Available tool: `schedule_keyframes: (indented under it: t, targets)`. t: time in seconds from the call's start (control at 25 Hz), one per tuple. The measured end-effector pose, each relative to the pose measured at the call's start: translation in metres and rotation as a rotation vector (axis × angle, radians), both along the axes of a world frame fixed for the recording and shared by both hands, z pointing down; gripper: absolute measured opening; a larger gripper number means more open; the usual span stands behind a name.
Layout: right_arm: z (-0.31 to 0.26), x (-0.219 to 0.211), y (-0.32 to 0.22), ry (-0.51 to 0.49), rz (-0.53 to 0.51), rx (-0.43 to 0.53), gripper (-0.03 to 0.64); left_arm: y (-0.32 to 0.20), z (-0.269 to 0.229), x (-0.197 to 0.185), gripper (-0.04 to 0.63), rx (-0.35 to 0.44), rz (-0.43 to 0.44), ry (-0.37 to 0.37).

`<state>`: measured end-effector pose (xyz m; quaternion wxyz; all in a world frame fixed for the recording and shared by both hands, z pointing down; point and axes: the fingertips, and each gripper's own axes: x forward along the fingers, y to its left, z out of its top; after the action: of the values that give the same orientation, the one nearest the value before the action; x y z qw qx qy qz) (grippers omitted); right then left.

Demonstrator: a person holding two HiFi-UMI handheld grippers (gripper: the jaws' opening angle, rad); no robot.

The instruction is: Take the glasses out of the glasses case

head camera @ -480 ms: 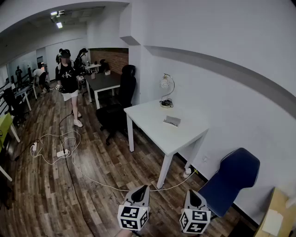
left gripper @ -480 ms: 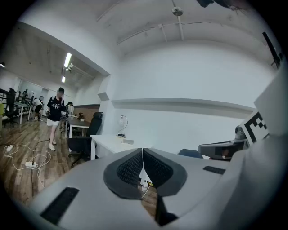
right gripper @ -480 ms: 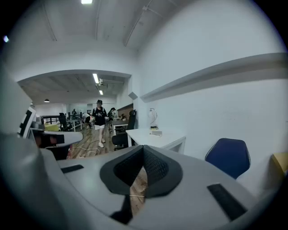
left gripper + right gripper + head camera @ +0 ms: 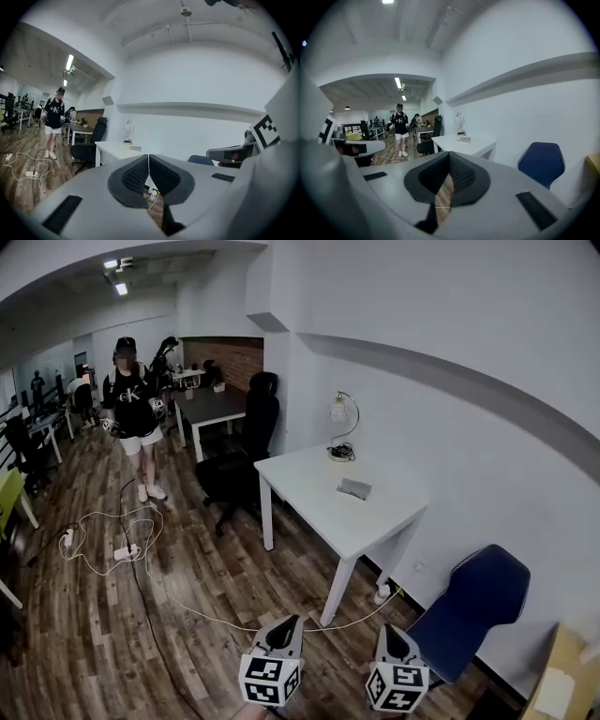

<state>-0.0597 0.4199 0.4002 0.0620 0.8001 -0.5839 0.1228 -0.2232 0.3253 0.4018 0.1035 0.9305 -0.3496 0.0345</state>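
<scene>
A grey glasses case (image 4: 354, 488) lies shut on the white table (image 4: 319, 493) ahead of me, also small and distant in the left gripper view (image 4: 136, 148) and the right gripper view (image 4: 464, 139). My left gripper (image 4: 284, 626) and right gripper (image 4: 394, 632) hang low at the bottom of the head view, over the wooden floor and well short of the table. Both are shut with nothing between their pads, the left gripper (image 4: 148, 160) and right gripper (image 4: 449, 157) tips touching.
A desk lamp (image 4: 339, 423) stands at the table's far end. A blue chair (image 4: 469, 601) sits at the right by the wall, a black office chair (image 4: 234, 460) left of the table. Cables (image 4: 131, 540) trail over the floor. A person (image 4: 131, 413) stands farther back.
The person in the background has stepped a little to the left and turned. My view has shifted slightly; both grippers stay where they were.
</scene>
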Motion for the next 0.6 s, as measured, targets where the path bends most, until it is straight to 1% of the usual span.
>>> schedule_keyframes:
  t: [0.12, 0.28, 0.44, 0.6]
  targets:
    - [-0.001, -0.002, -0.014, -0.009, 0.011, 0.016, 0.032, -0.013, -0.002, -0.002, 0.021, 0.011, 0.012, -0.001]
    - [0.005, 0.0, -0.028, -0.021, 0.036, 0.007, 0.032, -0.031, 0.0, -0.001, 0.021, 0.023, 0.031, -0.007]
    - [0.017, 0.001, -0.032, -0.05, 0.063, -0.014, 0.032, -0.042, 0.007, -0.001, 0.021, 0.007, 0.038, -0.011]
    - [0.026, 0.012, -0.051, -0.066, 0.071, -0.031, 0.032, -0.058, 0.017, 0.01, 0.021, -0.011, 0.049, -0.025]
